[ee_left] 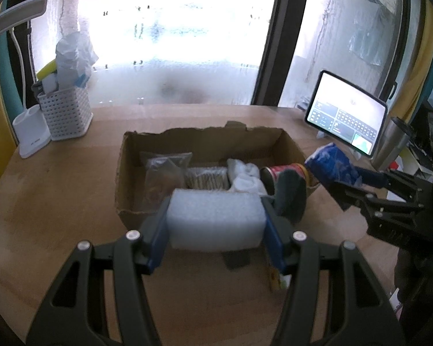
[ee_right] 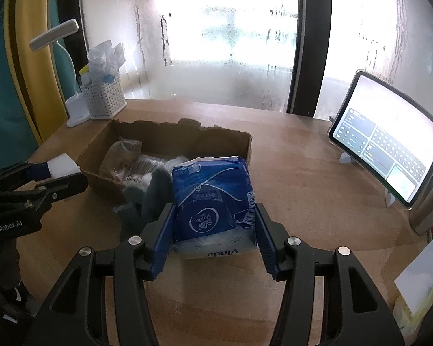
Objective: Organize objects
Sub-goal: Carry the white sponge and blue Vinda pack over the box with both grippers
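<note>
The wooden table [ee_left: 57,201] carries everything, and I take my bearings from the cardboard box [ee_left: 130,173] at its middle, open-topped with a ragged rim. Beyond the box's far right corner a tablet [ee_right: 389,150] leans on its stand, and beyond its far left corner sit a white perforated basket [ee_left: 67,115] stuffed with crumpled paper and, next to the basket, the white base of a desk lamp [ee_left: 33,135]. Inside the box I already see several things lying side by side: a clear bag [ee_left: 164,173] at the left, a flat ribbed packet [ee_left: 207,177] beside it, something white and crumpled [ee_left: 244,177] next, and a red can [ee_left: 285,173] on its side at the right end. A dark grey soft thing [ee_left: 291,196] leans at the box's near right corner; I cannot tell whether it is inside or just outside. So I judge the sorting well along, with two pieces left, both in my grip. My right gripper [ee_right: 213,230] pinches a blue pack of Vinda tissues [ee_right: 213,196] between its blue pads, held just off the box's near right corner. My left gripper [ee_left: 216,225] squeezes a white foam block [ee_left: 216,219] across its width, held at the box's near wall. What remains, by my reckoning, is to lower each into the free room in the box and let go.
</note>
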Action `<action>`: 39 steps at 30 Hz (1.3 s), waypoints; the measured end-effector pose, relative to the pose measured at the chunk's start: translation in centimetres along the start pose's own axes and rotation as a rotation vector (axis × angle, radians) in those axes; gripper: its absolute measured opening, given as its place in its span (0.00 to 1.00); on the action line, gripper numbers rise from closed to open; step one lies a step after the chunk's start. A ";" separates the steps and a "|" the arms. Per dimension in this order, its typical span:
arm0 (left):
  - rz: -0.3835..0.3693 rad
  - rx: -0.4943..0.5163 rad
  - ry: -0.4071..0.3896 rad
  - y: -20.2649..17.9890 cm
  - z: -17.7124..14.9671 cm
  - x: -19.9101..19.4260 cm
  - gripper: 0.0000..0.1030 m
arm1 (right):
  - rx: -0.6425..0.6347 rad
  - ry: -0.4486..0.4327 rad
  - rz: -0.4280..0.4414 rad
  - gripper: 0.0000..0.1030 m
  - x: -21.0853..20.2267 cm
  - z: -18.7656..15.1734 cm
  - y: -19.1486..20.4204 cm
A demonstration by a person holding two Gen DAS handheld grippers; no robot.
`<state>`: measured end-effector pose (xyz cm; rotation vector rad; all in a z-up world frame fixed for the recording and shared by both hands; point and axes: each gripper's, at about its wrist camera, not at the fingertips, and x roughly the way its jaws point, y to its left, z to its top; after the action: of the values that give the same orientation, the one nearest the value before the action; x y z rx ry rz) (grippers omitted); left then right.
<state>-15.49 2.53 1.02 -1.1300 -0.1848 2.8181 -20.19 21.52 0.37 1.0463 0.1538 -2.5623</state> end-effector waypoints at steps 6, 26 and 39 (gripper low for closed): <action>-0.006 -0.017 0.013 0.7 0.3 1.4 0.57 | 0.006 0.002 -0.011 0.54 0.6 0.8 -0.5; -0.035 -0.048 0.016 2.3 2.6 4.5 0.57 | 0.006 0.027 -0.021 0.54 4.1 3.5 -0.5; -0.025 -0.072 0.020 2.1 4.1 6.3 0.57 | 0.005 0.021 0.001 0.54 5.3 4.8 -0.6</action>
<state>-23.00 1.01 -0.65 -1.1614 -0.2985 2.7977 -26.97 19.41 0.12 1.0751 0.1526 -2.5522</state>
